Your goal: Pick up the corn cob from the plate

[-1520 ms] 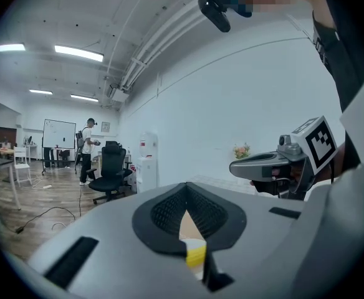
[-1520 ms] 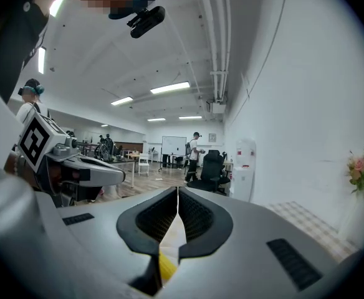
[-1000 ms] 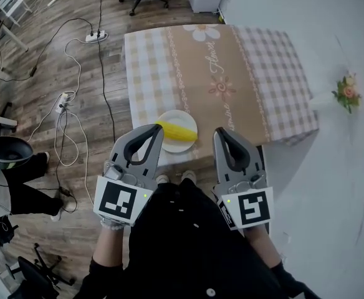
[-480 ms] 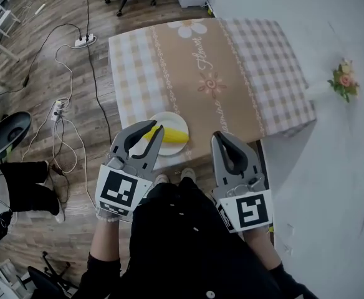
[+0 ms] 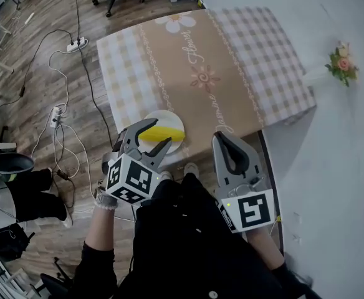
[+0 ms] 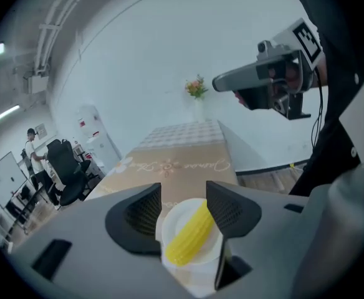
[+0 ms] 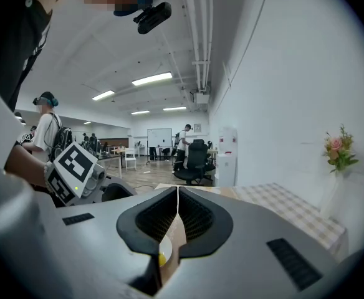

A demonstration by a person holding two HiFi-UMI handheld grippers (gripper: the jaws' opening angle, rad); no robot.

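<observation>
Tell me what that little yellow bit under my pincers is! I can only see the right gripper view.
Observer: It's a yellow corn cob, lying on a round white plate.
Operator: Is the other pincer grabbing it?
Observer: Not yet. The left gripper has its jaws apart. They have just been opening, and the cob shows through the gap, ungripped.
Operator: Where's the plate on the table?
Observer: Right at the near edge of the beige checked tablecloth. Your shut right gripper is off to the plate's right.
</observation>
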